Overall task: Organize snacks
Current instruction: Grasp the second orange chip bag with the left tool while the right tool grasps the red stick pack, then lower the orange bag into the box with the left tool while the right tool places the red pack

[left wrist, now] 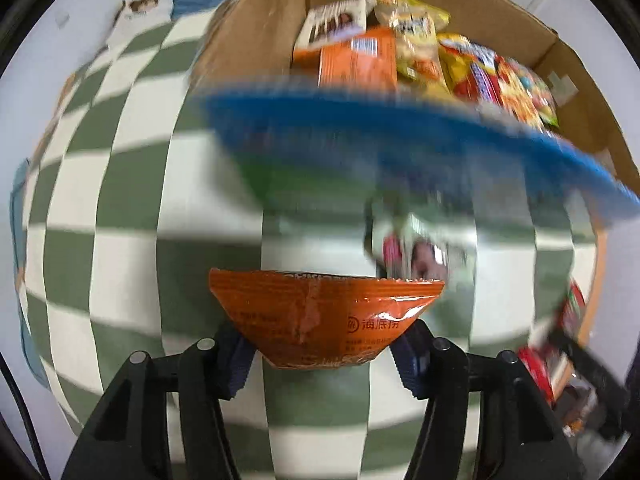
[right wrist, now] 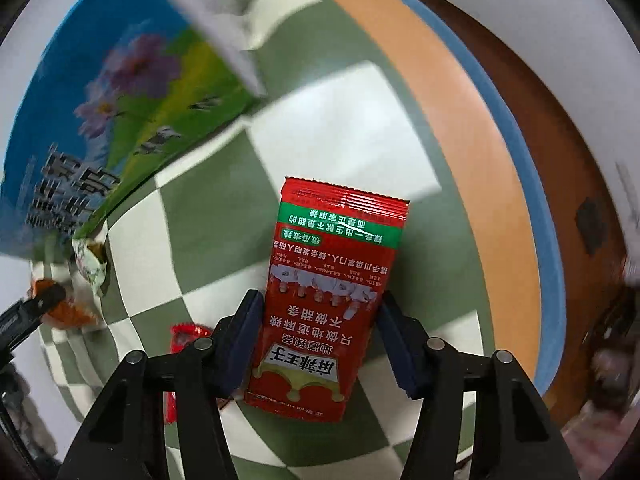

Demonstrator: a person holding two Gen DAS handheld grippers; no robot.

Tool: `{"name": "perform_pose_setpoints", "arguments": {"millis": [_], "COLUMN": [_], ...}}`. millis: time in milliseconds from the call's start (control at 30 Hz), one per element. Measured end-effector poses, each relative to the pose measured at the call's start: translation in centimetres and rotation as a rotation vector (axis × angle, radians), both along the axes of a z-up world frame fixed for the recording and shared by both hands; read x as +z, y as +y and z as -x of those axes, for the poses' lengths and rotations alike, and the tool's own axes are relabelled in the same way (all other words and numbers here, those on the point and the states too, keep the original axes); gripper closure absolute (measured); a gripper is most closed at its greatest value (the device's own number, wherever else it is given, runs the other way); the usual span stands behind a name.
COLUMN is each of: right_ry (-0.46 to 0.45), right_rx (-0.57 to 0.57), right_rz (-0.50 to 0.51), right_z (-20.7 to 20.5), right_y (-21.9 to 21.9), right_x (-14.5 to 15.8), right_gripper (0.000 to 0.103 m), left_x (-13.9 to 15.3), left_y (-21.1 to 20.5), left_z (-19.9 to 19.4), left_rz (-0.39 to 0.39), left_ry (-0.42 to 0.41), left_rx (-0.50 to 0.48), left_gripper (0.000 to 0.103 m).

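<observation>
1. Surface [left wrist: 132, 264]: covered by a green-and-white checked cloth; every loose item lies on it.
2. Box [left wrist: 256, 32]: open cardboard carton at the far side of the left wrist view, already partly filled with upright snack packets. Judged to be the destination for the loose snacks.
3. Blue bag [left wrist: 400, 140]: large, blurred, printed with flowers and cows; it lies between the box and the two packets and partly screens the box's near wall.
4. Red packet [right wrist: 332, 300]: flat sachet with a green band, lying on the cloth between the jaws of the right gripper [right wrist: 318, 342]. The jaws stand narrow, with both pads at or just beside the packet's long edges; whether they press firmly cannot be told.
5. Orange packet [left wrist: 324, 316]: crinkled foil, seen end-on between the jaws of the left gripper [left wrist: 322, 354]. The jaws are narrow and the pads meet its tapering sides, so it appears held.
6. Smaller wrappers [right wrist: 90, 264]: a pale one near the bag's corner and a red one [right wrist: 188, 334] just beside the right gripper, both apart from the grasps.
7. Technique, as a judgement: squeeze each packet across its width without crushing the contents, confirm that the pads bite before lifting, raise both clear of the blue bag, and set them upright beside like packets in the box.
</observation>
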State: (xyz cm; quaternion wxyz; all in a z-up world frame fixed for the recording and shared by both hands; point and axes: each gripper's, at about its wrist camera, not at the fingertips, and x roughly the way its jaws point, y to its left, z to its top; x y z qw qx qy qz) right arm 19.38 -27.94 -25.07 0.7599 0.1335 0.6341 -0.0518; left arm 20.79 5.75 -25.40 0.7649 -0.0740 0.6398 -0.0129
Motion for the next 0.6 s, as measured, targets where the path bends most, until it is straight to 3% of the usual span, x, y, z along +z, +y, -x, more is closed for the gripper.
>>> {"name": "perform_pose_setpoints", "arguments": {"millis": [167,433,600], "right_ry": [0.025,0.047,0.047], "right_rx": [0.124,0.164,0.164], "right_rz": [0.059,0.055,0.028], "right_z": [-2.7,-5.4,-4.8], "right_y": [2.6,4.4,4.3], "right_x": [0.1,-0.6,-1.0], "right_gripper": [0.042,0.033,0.032], "left_x": [-0.4,-6.0,-6.3], "left_y": [0.0,-1.1,-1.4], "left_z": [3.4,1.6,1.8], "left_rz": [0.026,-0.014,-0.024], "left_ry": [0.093,0.182,0.164], "left_rx": [-0.023,-0.015,-0.010], "left_gripper": [0.047,0.046,0.046]}}
